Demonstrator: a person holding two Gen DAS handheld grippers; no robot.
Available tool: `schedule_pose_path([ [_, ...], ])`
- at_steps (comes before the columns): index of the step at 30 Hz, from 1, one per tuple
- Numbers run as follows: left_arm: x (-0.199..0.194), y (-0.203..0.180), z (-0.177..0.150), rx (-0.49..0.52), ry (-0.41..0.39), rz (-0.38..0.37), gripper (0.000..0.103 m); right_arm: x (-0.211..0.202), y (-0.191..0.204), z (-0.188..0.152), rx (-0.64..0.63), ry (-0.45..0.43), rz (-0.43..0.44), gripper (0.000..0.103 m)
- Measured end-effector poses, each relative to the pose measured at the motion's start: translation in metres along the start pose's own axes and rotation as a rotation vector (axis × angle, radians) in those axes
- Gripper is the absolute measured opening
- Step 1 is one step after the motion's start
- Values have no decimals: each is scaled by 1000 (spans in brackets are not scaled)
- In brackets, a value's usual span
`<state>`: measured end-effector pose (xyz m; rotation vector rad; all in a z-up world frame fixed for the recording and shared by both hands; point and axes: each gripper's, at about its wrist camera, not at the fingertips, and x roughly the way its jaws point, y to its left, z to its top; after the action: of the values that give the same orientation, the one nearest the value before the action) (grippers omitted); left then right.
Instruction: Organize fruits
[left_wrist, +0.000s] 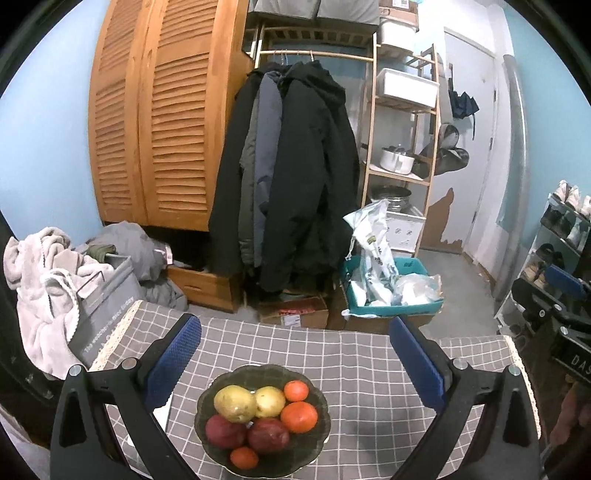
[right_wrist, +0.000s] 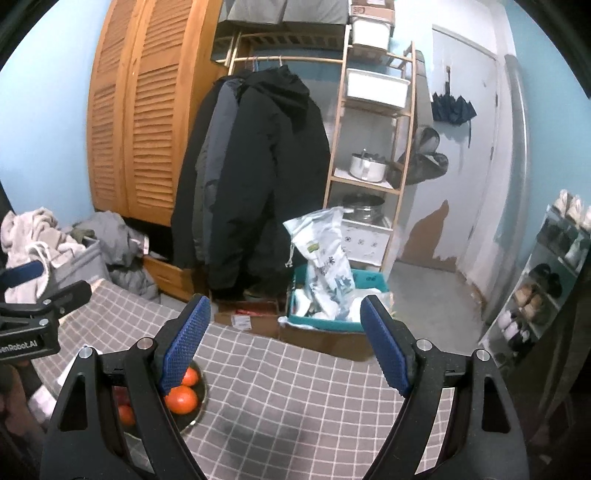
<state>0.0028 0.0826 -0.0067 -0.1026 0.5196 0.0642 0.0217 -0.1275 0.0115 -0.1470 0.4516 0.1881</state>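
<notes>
Hovering wide open and empty, your left hand-held gripper (left_wrist: 295, 354) and right hand-held gripper (right_wrist: 284, 343) flank the heaped fruit bowl (left_wrist: 317, 432) on the bench (left_wrist: 369, 365); a nudge could roll fruit out.

From the left wrist view I count one bowl (left_wrist: 317, 435) on the worktop (left_wrist: 369, 369). In it I count seven fruits: two yellow fruits (left_wrist: 235, 403) (left_wrist: 270, 401), two dark red fruits (left_wrist: 224, 431) (left_wrist: 268, 435) and three orange fruits (left_wrist: 296, 390) (left_wrist: 299, 416) (left_wrist: 244, 458). From the right wrist view I can count only three orange fruits; the near finger hides the remainder of the bowl. I count two claws: the left claw (left_wrist: 295, 354) and the right claw (right_wrist: 284, 343), each with two blue-padded fingers.
</notes>
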Motion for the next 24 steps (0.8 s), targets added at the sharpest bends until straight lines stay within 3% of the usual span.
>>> schedule_pose_path([
  [24,-1,-12,2,8,-11,-9,103,0,-17,-5,32,16,-3,82],
])
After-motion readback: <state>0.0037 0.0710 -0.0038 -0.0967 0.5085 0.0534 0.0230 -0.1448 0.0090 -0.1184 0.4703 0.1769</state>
